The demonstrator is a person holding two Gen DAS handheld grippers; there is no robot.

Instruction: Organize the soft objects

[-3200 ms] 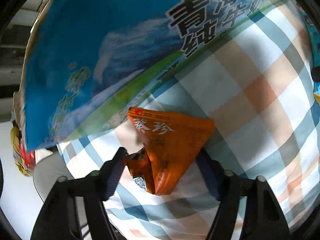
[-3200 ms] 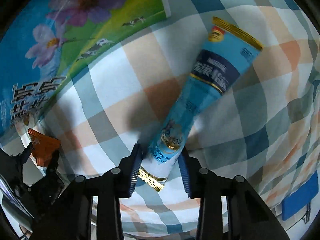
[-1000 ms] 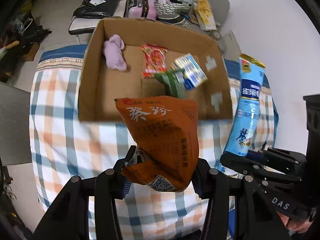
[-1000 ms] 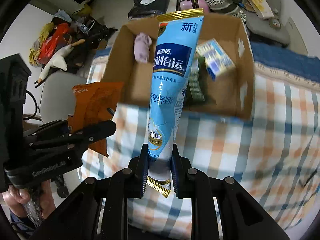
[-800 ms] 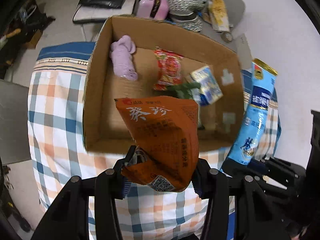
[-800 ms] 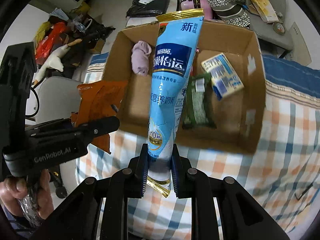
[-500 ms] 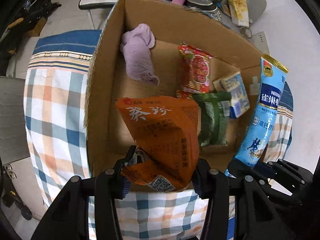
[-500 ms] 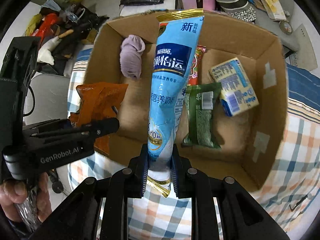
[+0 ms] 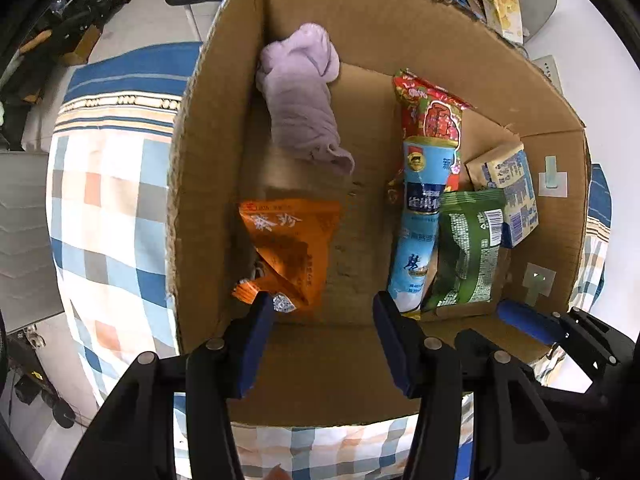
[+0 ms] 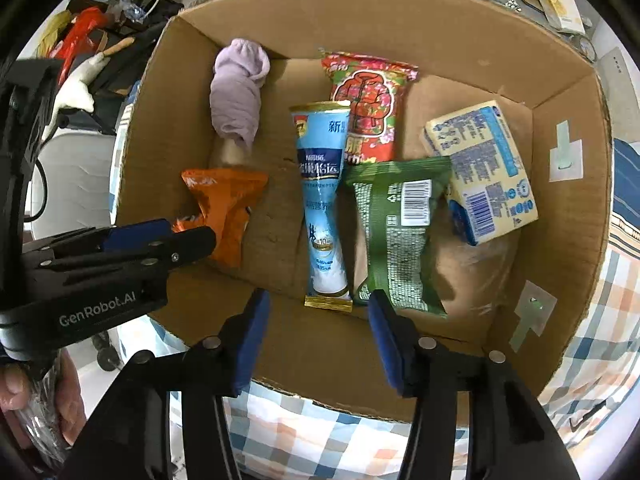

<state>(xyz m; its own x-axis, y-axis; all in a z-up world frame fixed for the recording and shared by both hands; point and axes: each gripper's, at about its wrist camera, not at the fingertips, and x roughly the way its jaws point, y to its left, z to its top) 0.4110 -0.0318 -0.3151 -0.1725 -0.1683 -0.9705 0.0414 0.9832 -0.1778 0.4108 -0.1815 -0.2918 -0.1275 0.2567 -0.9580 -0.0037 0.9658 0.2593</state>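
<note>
Both grippers hang over the open brown cardboard box point(image 10: 568, 92), which sits on a blue, orange and white checked cloth point(image 9: 100, 208).

Your left gripper point(image 9: 320, 312): fingers spread wide, nothing between them. The crumpled orange foil snack pouch point(image 9: 290, 248) lies on the box floor by the left wall, just past the left finger.

Your right gripper point(image 10: 316, 308): fingers equally wide apart, empty. The long light-blue plastic sachet point(image 10: 322, 200) lies flat in the middle, its gold-edged end toward you.

Around them: a rolled lilac cloth point(image 10: 238, 92), a red-and-green printed packet point(image 10: 370, 108), a green foil packet point(image 10: 400, 232) and a pale yellow and blue carton point(image 10: 484, 172).

Handling, by my reading: both packets look light, limp and slick. If you regrip, pinch a flat sealed end, not the puffed middle, and squeeze gently.
</note>
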